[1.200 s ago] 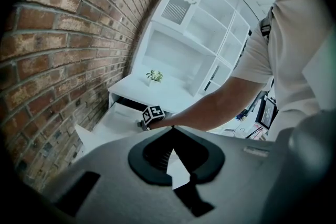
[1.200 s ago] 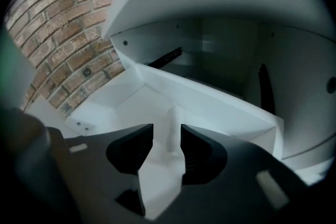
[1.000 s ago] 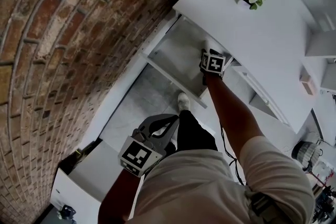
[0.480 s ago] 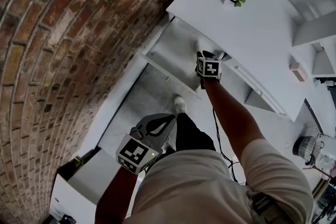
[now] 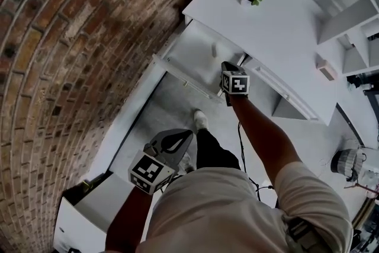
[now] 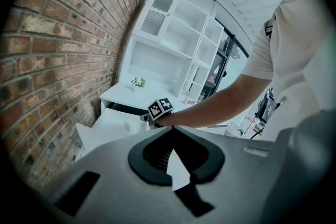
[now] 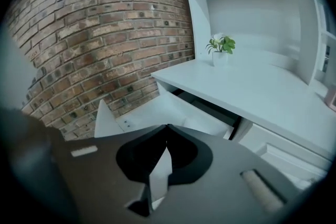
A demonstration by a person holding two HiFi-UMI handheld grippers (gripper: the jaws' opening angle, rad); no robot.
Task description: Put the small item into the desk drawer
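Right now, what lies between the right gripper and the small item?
Only bare drawer floor separates the right gripper from the small item, in the head view.

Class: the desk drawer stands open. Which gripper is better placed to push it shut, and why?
Right. The right gripper is at the open drawer, jaws shut and empty. The left gripper hangs lower, by the person's leg, away from the drawer.

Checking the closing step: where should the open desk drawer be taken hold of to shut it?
Take the drawer by its front panel, gripper coming down over the top edge. The panel stands upright and thin, with that edge exposed toward the person.
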